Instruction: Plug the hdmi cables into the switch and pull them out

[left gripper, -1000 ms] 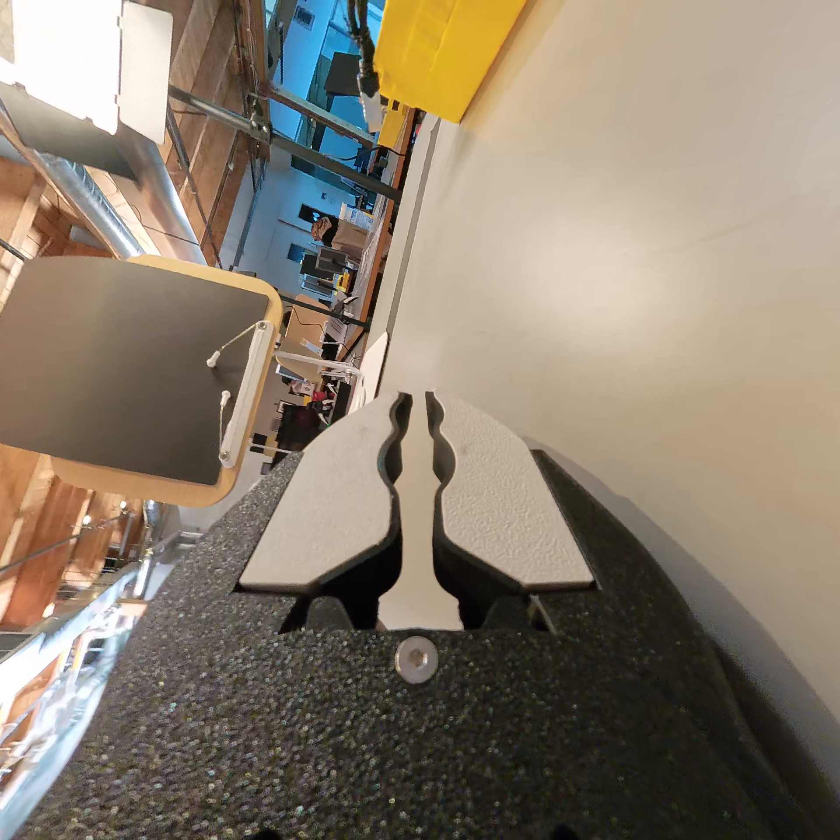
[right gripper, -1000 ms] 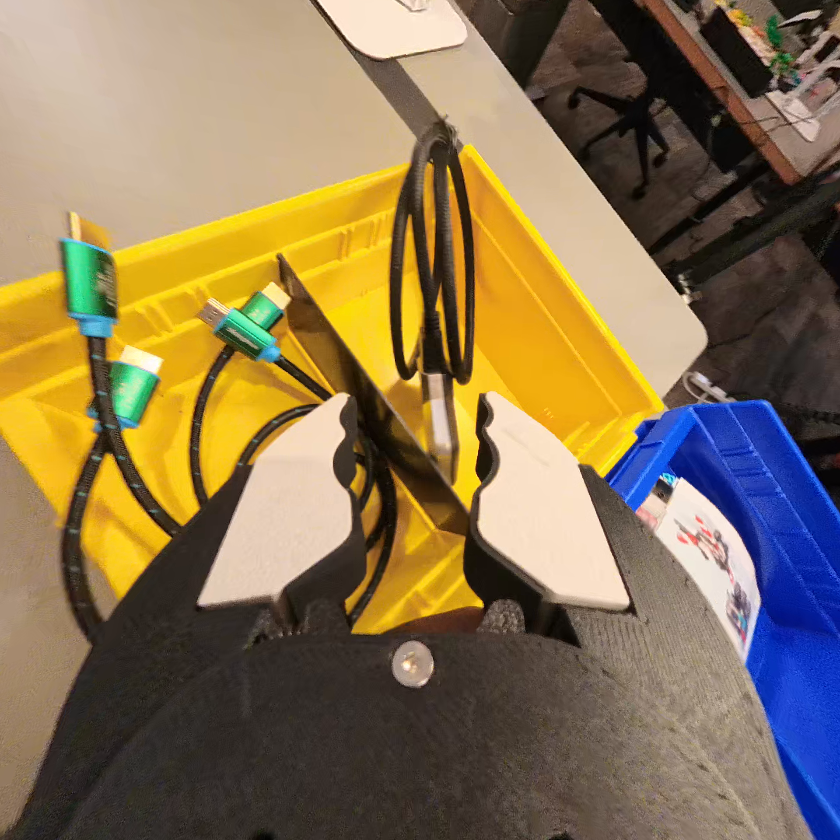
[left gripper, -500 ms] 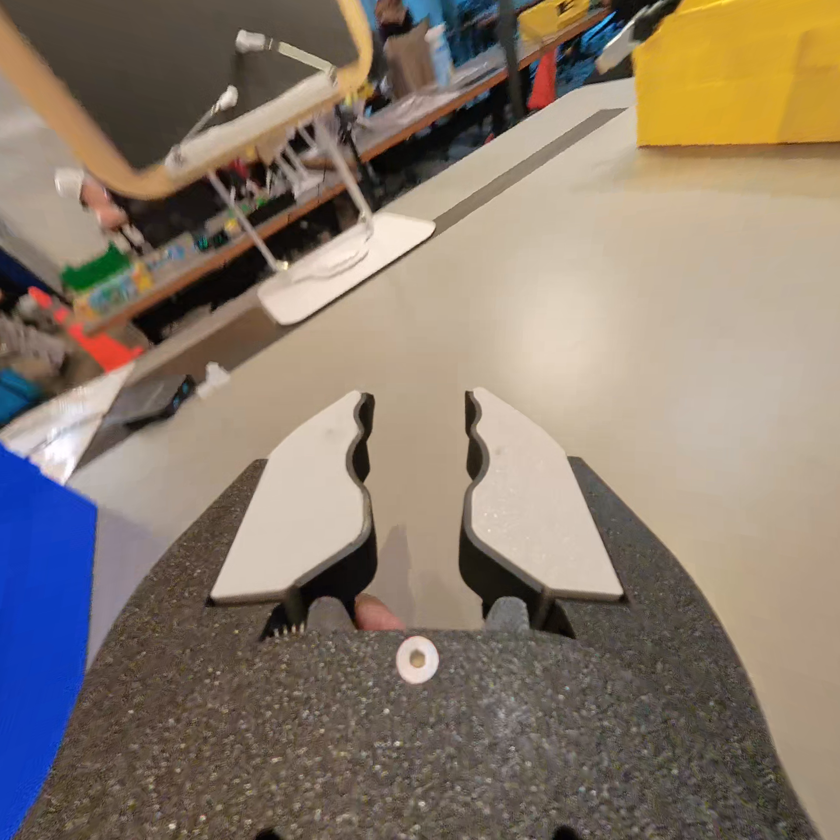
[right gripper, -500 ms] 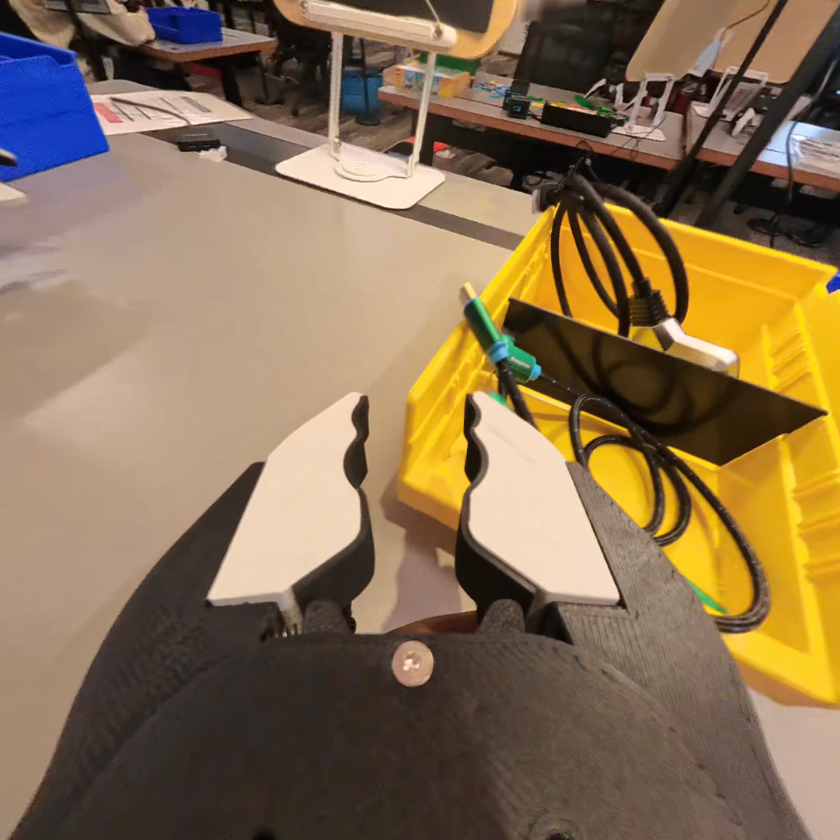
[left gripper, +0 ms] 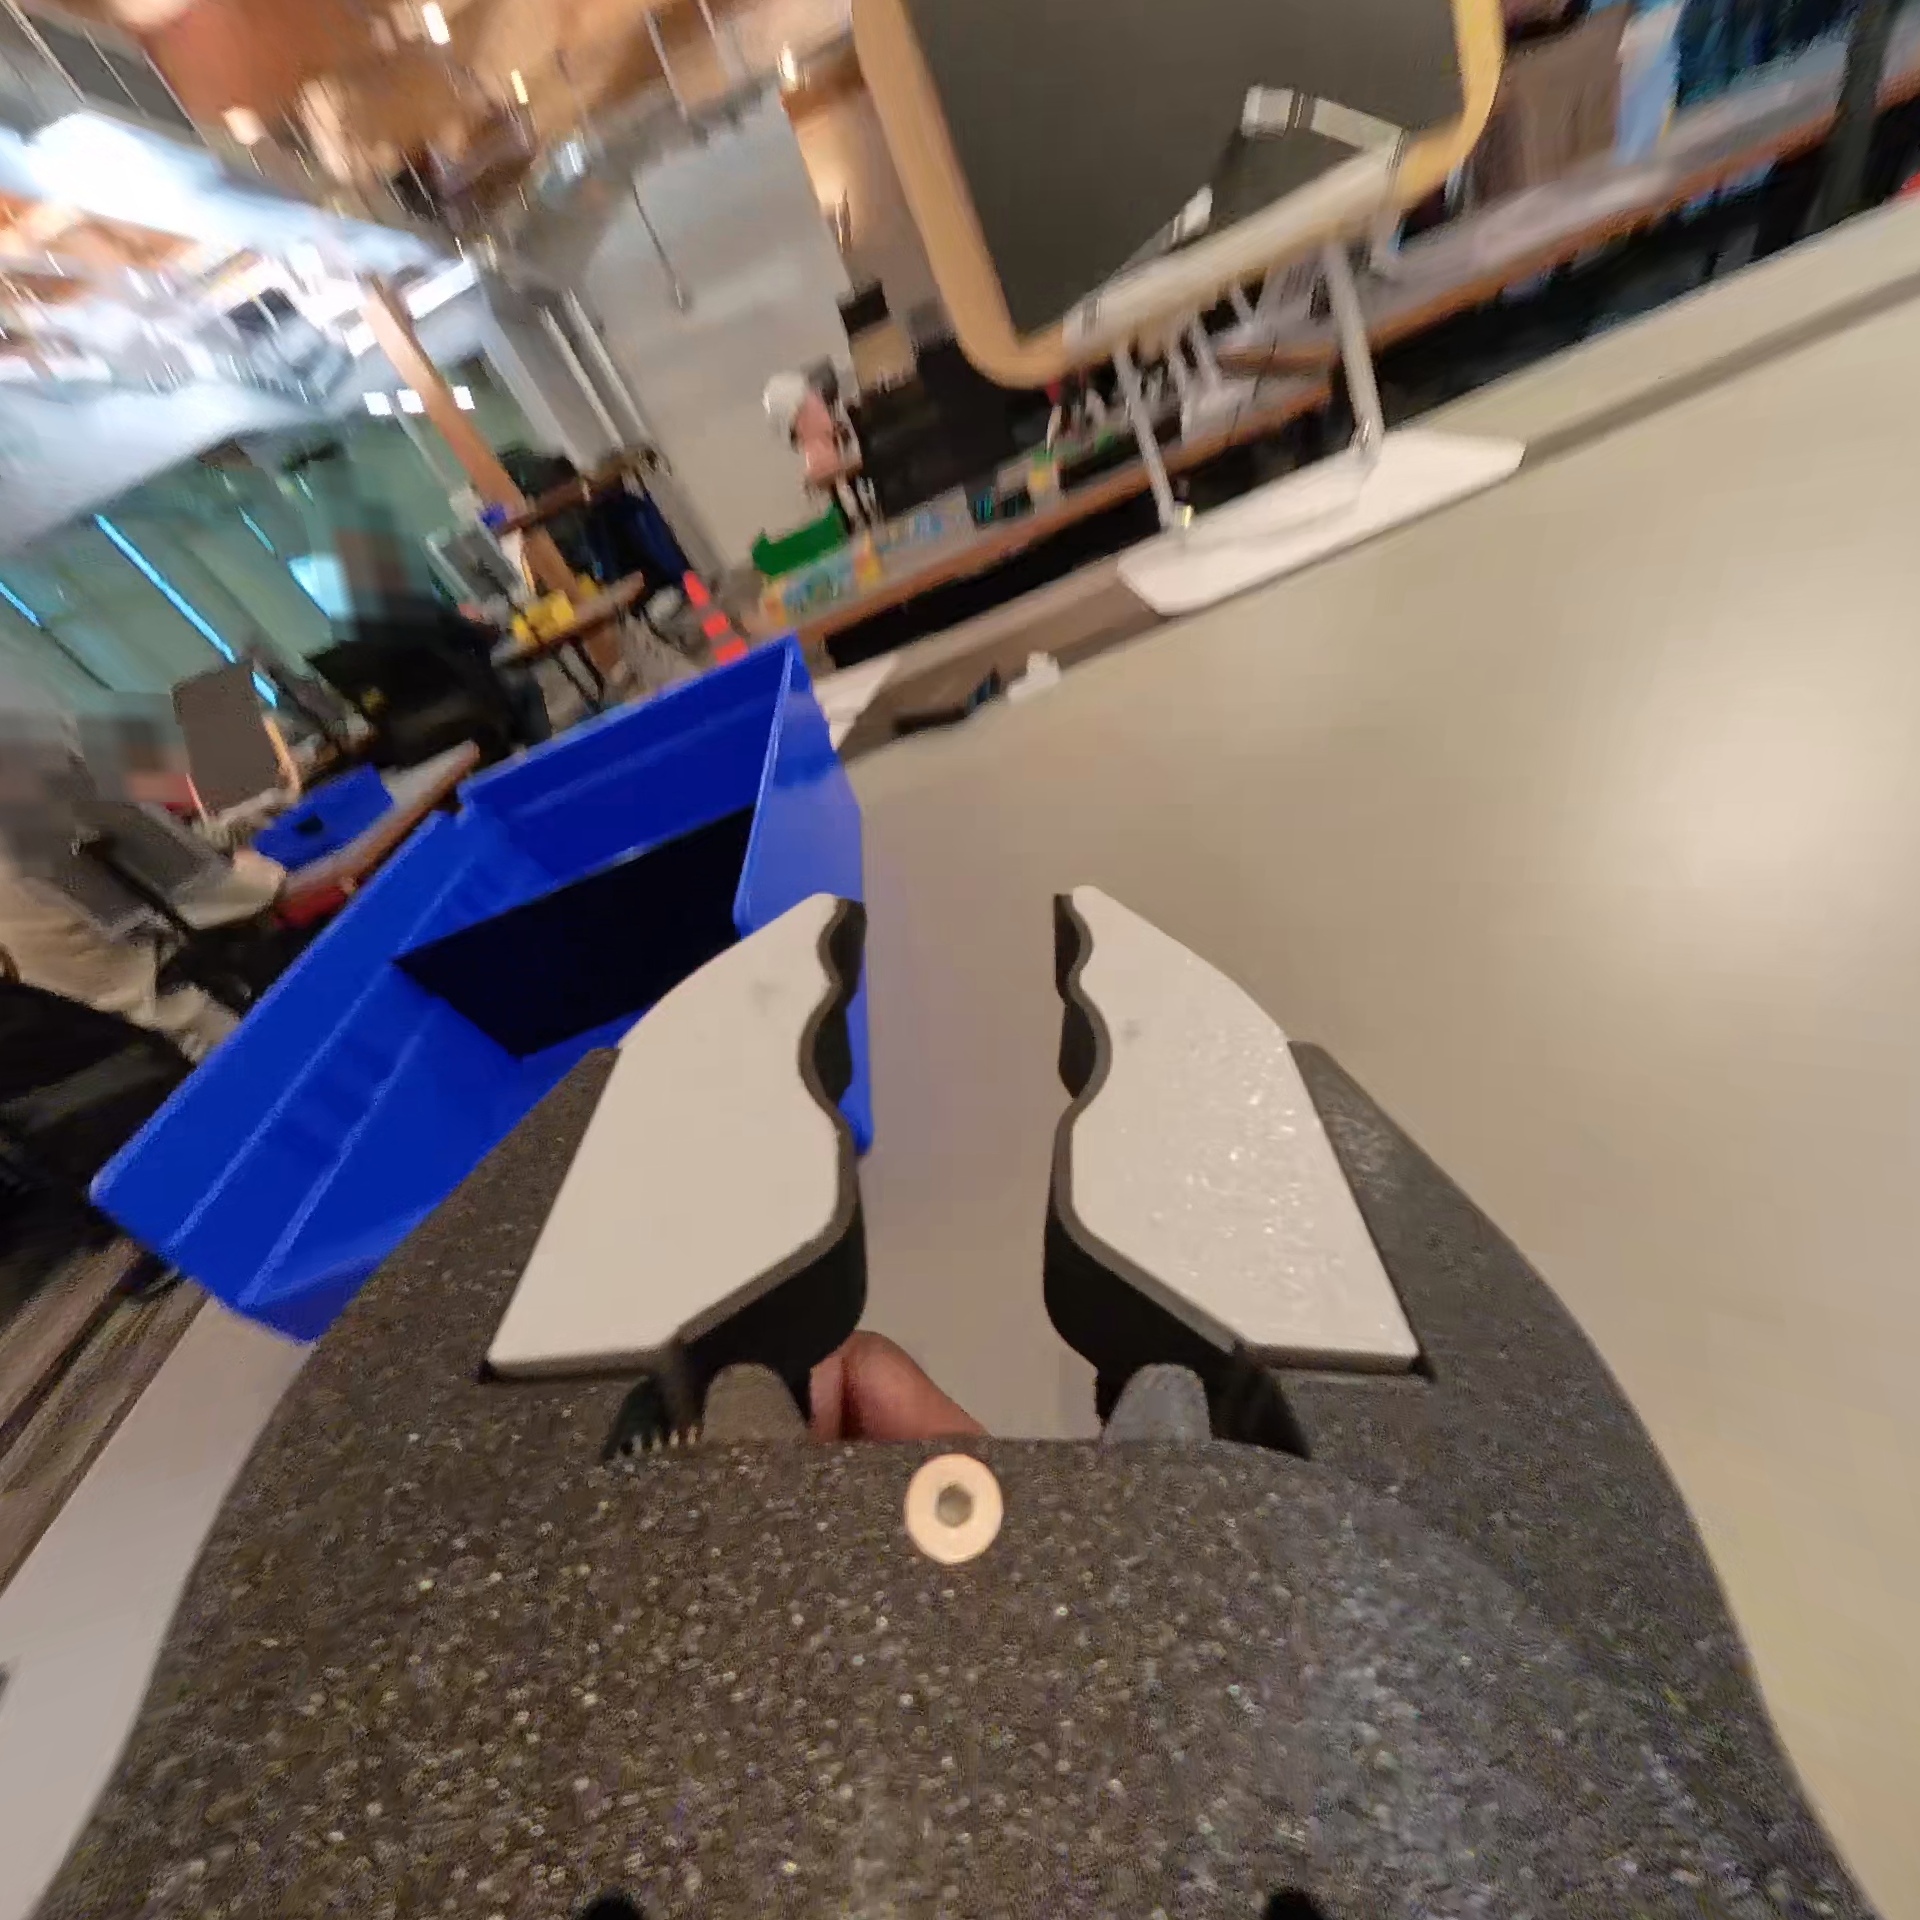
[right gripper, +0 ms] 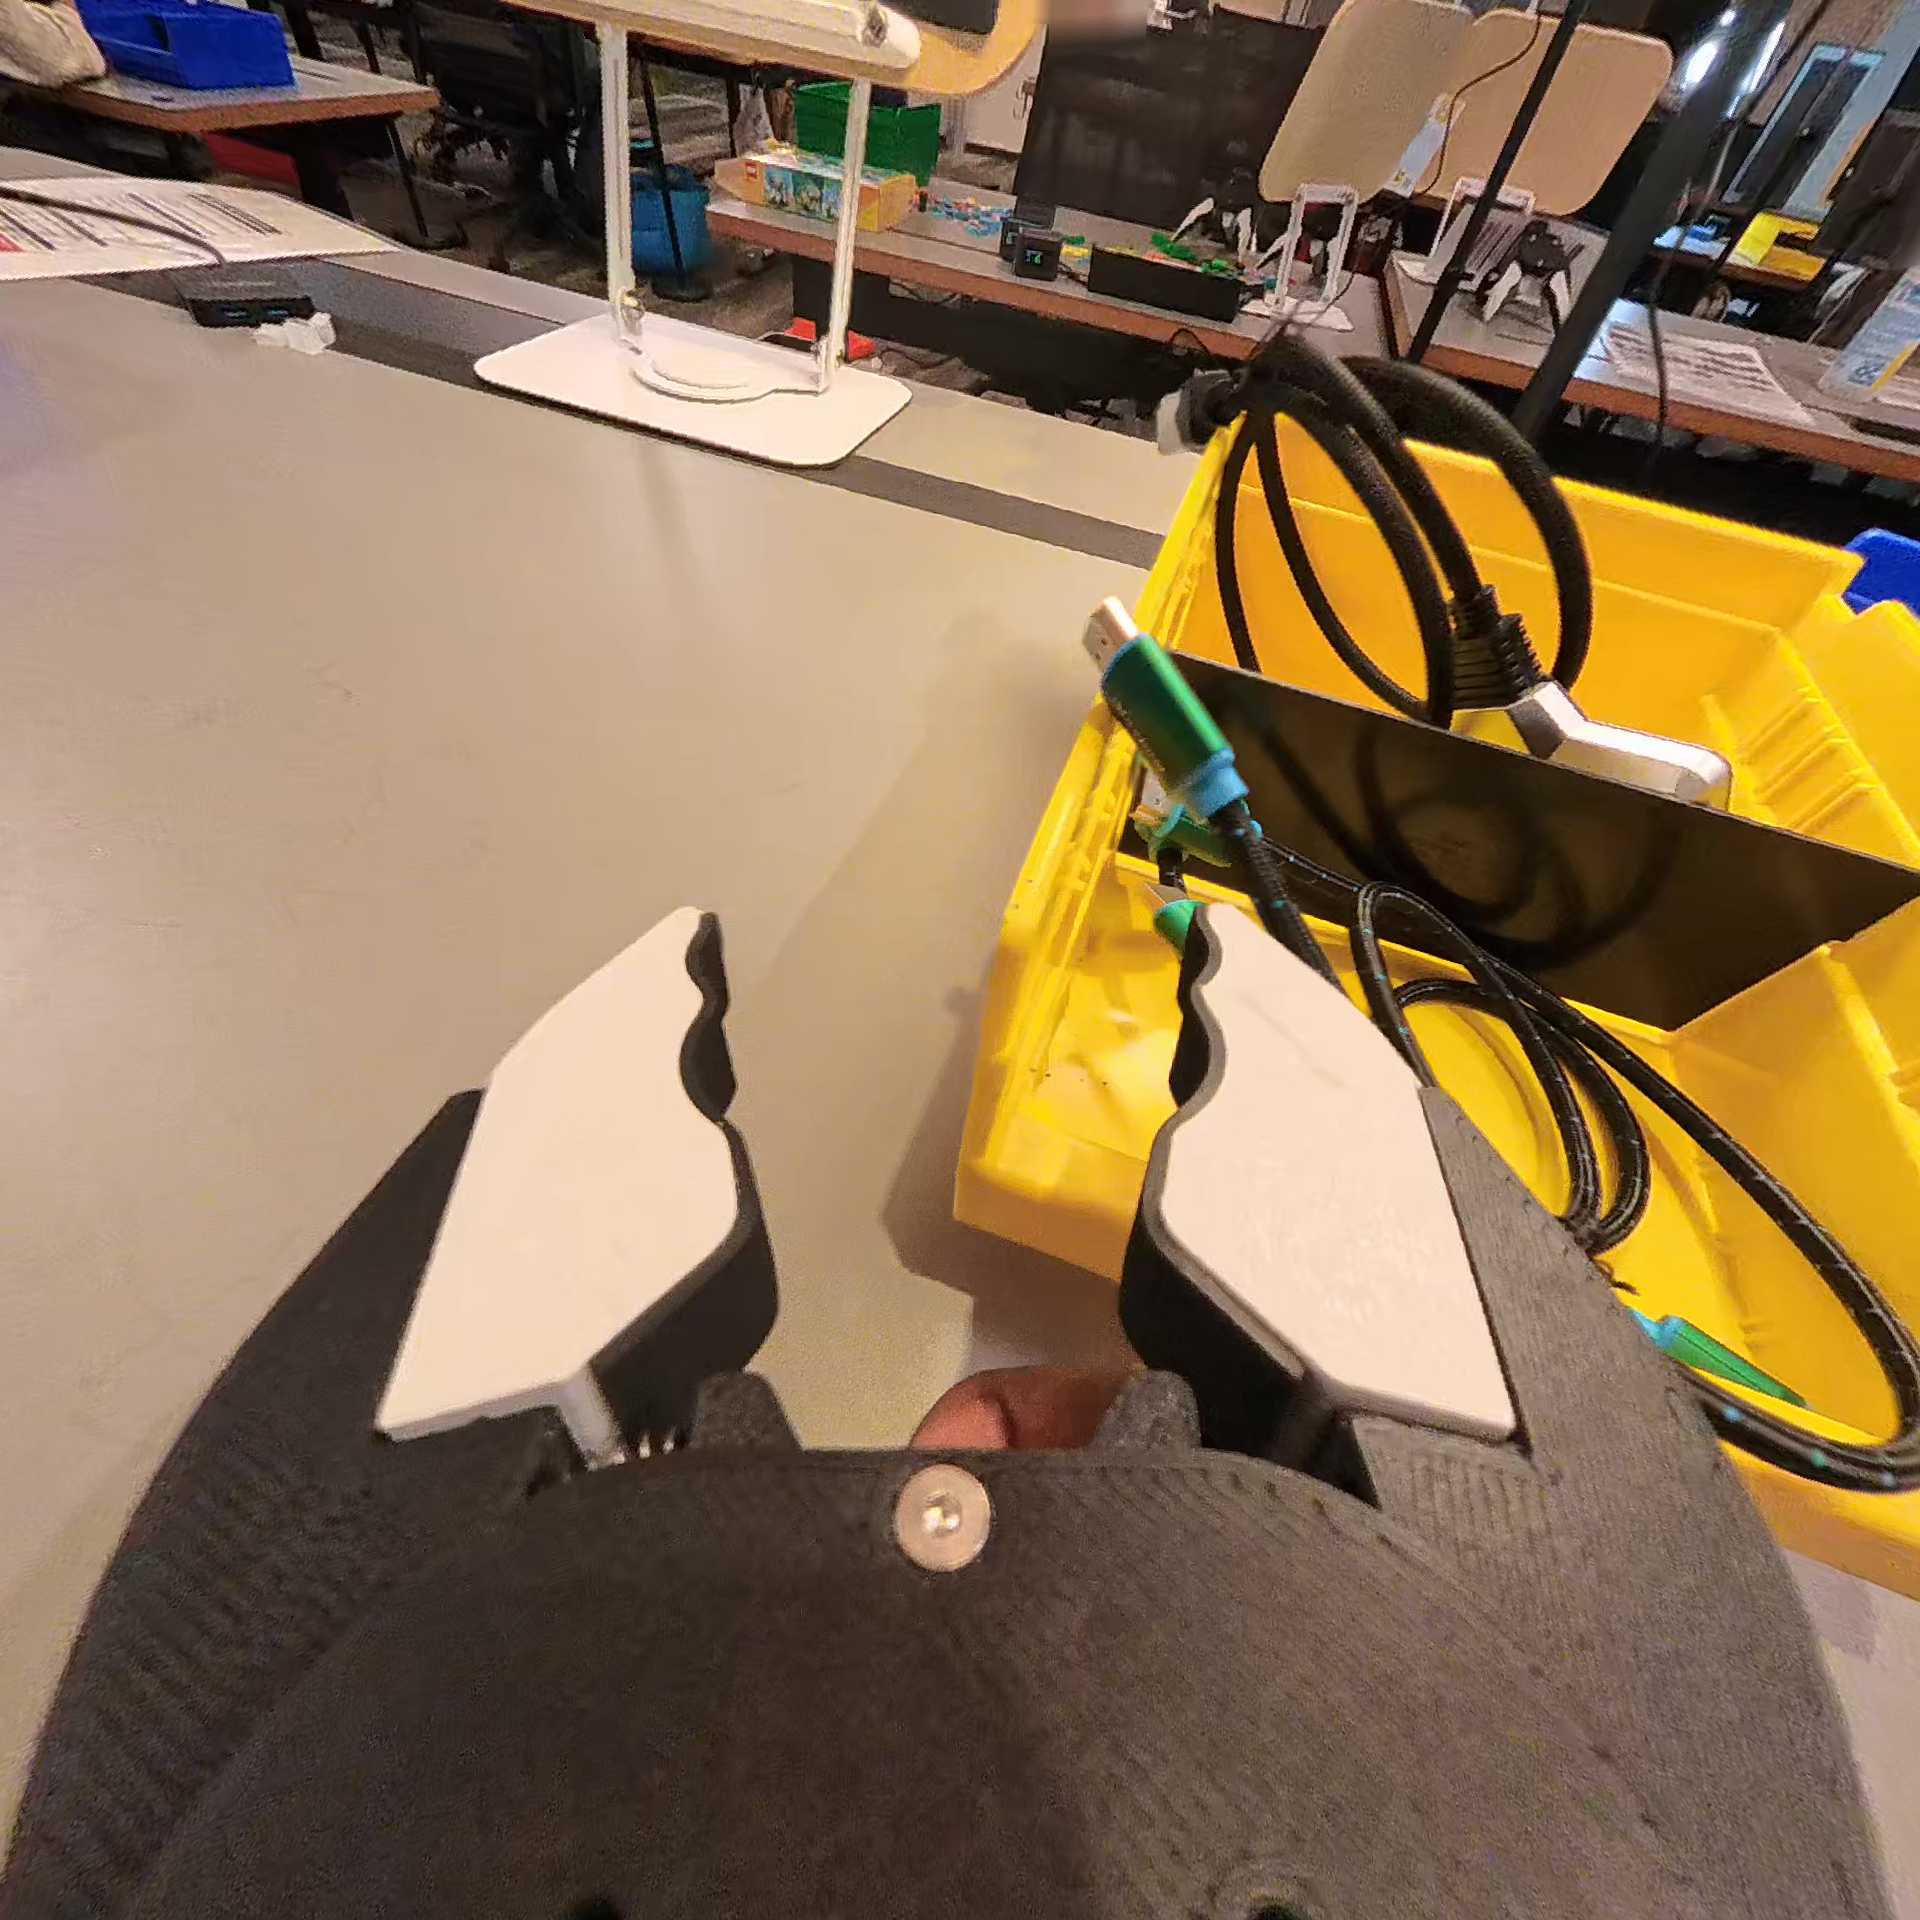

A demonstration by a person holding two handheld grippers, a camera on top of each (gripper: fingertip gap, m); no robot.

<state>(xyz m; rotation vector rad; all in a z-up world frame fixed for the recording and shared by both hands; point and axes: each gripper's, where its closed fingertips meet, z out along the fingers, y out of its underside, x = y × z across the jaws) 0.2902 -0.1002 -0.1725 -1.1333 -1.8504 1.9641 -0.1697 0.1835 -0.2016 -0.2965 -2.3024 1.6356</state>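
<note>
In the right wrist view a yellow bin (right gripper: 1070, 1174) on the grey table holds several black braided HDMI cables (right gripper: 1538, 1049) with green plugs; one green plug (right gripper: 1169, 717) sticks up over the bin's left rim. A black divider (right gripper: 1558, 883) splits the bin. Behind it lies a black coiled cable (right gripper: 1392, 540) with a silver plug (right gripper: 1621, 753). My right gripper (right gripper: 951, 935) is open and empty, just left of the bin's near corner. My left gripper (left gripper: 956, 914) is open and empty above the bare table, beside a blue bin (left gripper: 436, 1039). I cannot make out the switch.
A white stand base (right gripper: 696, 384) with a board on it stands at the table's far edge; it also shows in the left wrist view (left gripper: 1320, 520). A small black device (right gripper: 244, 309) lies at the far left edge. Other tables, with a person (left gripper: 83, 873) at one, lie beyond.
Both grippers swung round from tilted views to level ones. The left opened from nearly shut and now faces the blue bin. The right drew back out of the yellow bin and opened wider.
</note>
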